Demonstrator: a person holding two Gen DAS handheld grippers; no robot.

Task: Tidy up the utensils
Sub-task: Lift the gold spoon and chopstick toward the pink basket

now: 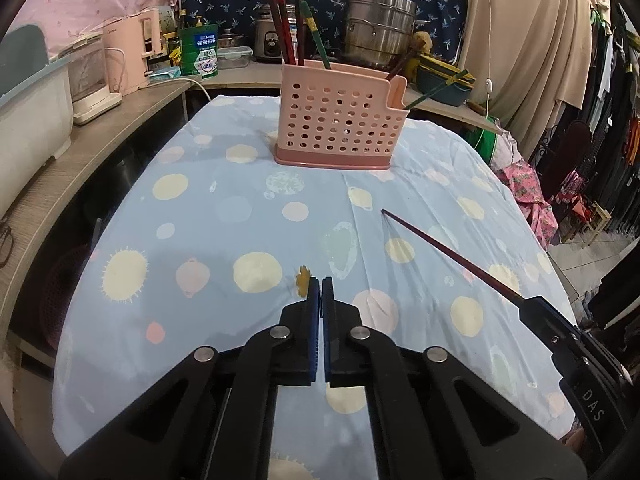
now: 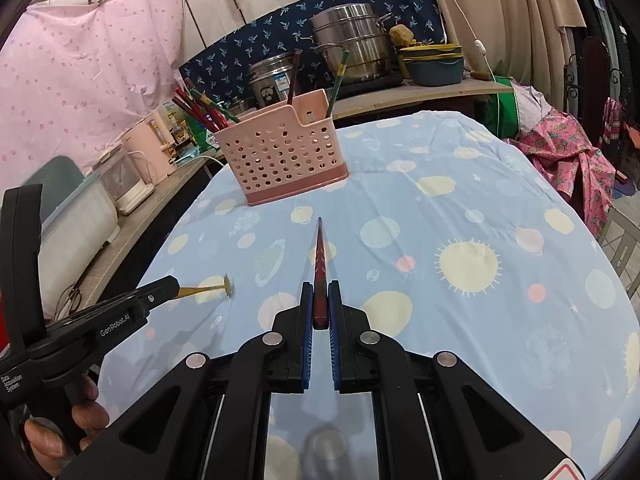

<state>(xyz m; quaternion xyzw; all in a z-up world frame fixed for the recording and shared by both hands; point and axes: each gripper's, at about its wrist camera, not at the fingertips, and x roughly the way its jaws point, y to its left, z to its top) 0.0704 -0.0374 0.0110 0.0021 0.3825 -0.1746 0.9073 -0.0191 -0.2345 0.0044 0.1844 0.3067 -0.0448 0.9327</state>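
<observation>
Left gripper [image 1: 320, 284] pinches a gold pick [image 2: 208, 289] and right gripper [image 2: 320, 292] a chopstick [image 2: 320, 256], both aimed at the caddy [image 1: 338, 120] for sorting.

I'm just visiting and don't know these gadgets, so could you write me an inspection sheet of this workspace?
Surface: table under a blue planet-print cloth, wrinkled.
Job's things: pink perforated holder upright, several chopsticks standing in it; dark red chopstick and a small gold flower-ended utensil held above the cloth.
Clutter: nothing seen on the cloth.
Grippers: left claw shut on the gold utensil; right claw shut on the red chopstick.
Cables: white cord hanging by the curtain.
Surroundings: steel steamer pot, pink appliance, hanging clothes.
</observation>
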